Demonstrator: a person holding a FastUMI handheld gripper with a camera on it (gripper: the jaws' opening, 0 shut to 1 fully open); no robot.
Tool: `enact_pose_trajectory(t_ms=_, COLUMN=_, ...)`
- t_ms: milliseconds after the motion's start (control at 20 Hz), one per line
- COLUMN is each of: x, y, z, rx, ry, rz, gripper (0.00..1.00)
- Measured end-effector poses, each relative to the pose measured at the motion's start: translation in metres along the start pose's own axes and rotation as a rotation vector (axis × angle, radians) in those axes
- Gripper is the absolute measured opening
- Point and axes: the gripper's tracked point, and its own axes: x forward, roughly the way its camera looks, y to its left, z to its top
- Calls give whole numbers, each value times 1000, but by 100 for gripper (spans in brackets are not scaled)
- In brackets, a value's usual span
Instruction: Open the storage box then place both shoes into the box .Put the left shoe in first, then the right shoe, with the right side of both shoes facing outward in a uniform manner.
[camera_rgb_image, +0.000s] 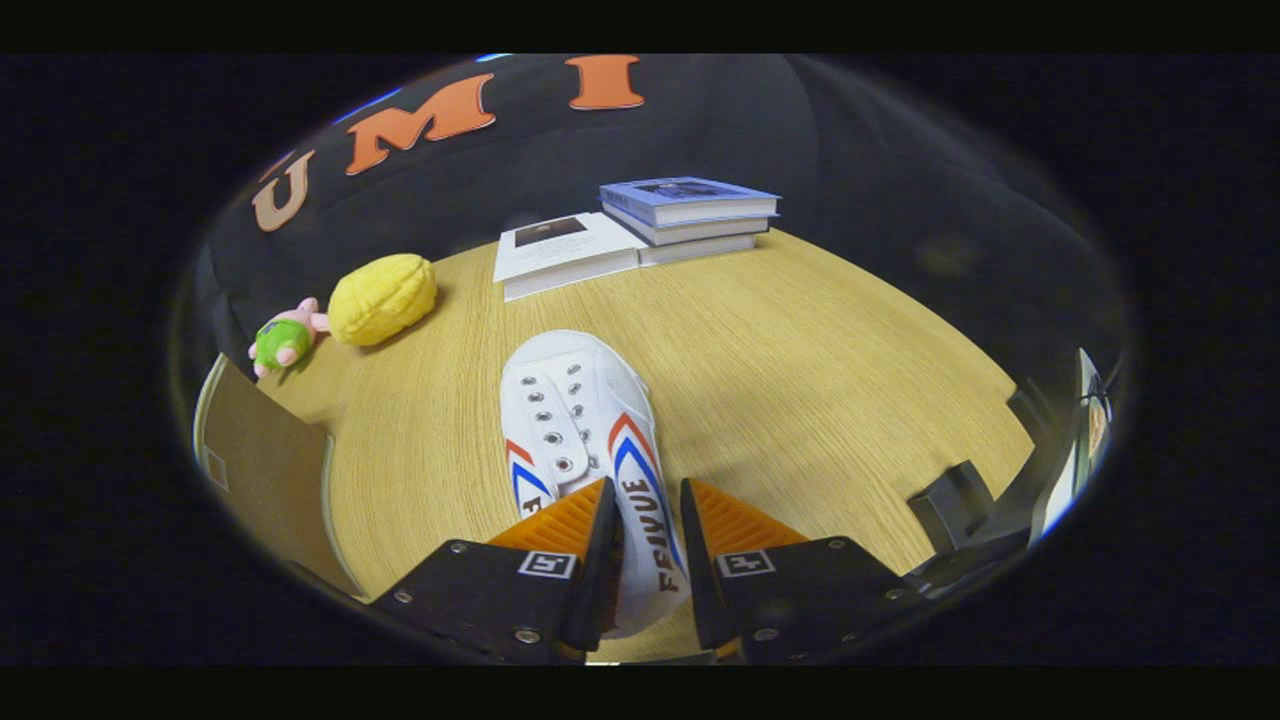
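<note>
The white canvas shoe with red and blue side stripes (580, 440) lies mid-table on the light wooden table (800, 380), its heel wall pinched between the clenched gripper (648, 520) fingers, so lift it level, I judge, without twisting.

One shoe (575, 420) – three books (640, 235) – two plush toys (345, 310).
</note>
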Motion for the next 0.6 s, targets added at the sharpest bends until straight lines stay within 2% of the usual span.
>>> enact_pose_trajectory(t_ms=150, x=1, y=-6, z=4, rx=20, ry=-14, rz=-9, gripper=17)
enact_pose_trajectory(t_ms=300, x=-4, y=-3, z=7, rx=74, ry=-15, rz=16, gripper=1)
enact_pose_trajectory(t_ms=450, x=-22, y=-5, z=24, rx=69, ry=-64, rz=-7, gripper=0)
enact_pose_trajectory(t_ms=600, x=-45, y=14, z=55, rx=74, ry=-120, rz=33, gripper=1)
